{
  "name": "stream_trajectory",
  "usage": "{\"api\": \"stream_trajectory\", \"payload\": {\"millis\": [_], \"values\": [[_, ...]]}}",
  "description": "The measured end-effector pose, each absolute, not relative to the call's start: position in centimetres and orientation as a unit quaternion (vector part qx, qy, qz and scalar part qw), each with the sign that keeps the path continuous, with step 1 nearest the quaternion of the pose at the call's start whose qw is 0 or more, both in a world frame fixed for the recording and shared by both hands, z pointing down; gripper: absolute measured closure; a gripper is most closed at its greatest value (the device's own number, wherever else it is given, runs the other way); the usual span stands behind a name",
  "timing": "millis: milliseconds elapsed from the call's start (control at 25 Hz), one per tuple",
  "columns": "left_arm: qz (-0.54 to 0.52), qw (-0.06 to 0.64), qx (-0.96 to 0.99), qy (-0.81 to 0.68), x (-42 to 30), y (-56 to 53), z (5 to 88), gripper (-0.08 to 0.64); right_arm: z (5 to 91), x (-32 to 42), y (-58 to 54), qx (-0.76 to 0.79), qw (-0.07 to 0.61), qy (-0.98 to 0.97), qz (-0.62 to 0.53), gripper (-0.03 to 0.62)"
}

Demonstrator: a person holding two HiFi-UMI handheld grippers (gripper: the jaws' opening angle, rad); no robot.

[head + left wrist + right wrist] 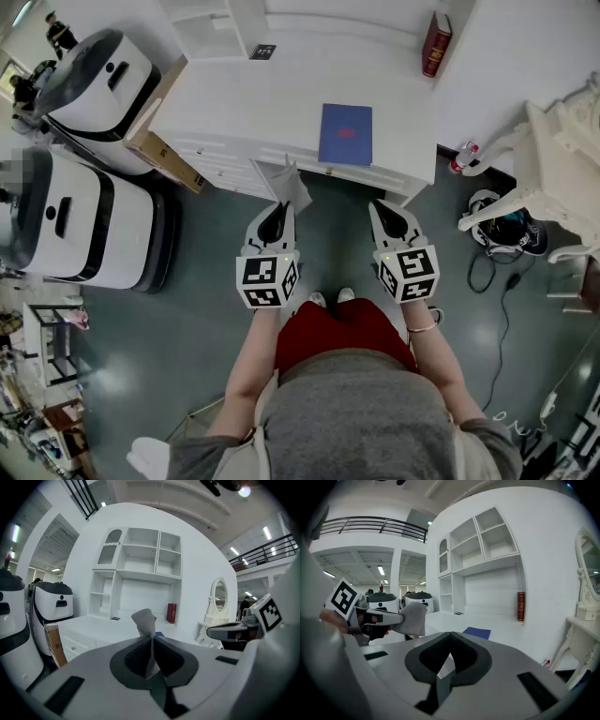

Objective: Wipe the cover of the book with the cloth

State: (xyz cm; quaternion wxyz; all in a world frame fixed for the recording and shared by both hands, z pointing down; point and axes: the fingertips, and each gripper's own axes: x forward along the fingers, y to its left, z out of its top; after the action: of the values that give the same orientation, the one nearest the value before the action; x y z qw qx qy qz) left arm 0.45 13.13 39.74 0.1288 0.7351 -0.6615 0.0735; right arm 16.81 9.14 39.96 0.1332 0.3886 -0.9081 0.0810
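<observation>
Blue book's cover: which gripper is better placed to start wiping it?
Left, likely. The left gripper is shut on the grey cloth, just short of the white desk holding the blue book; the right gripper is shut, empty.

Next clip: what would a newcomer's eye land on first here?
A blue book lies flat near the front edge of the white desk, with a red book upright at the back right. Just short of the desk, the left gripper is shut on a grey cloth, and the right gripper beside it is shut and empty.
</observation>
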Motion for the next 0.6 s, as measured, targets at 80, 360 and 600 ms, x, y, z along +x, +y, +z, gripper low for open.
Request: {"api": "stream_trajectory", "payload": {"millis": [80, 360, 600], "values": [[0.073, 0.129, 0.735, -0.661, 0.78, 13.11, 39.74, 0.535, 40.21, 17.15, 9.07, 0.389, 0.135, -0.908, 0.083, 0.563], [0.070, 0.128, 0.731, -0.666, 1.20, 12.87, 39.68, 0.535, 40.41, 17.71, 8.80, 0.387, 0.138, -0.908, 0.079, 0.563], [0.074, 0.128, 0.730, -0.667, 1.54, 12.50, 39.83, 0.535, 40.55, 17.70, 8.52, 0.382, 0.139, -0.910, 0.079, 0.563]]}}
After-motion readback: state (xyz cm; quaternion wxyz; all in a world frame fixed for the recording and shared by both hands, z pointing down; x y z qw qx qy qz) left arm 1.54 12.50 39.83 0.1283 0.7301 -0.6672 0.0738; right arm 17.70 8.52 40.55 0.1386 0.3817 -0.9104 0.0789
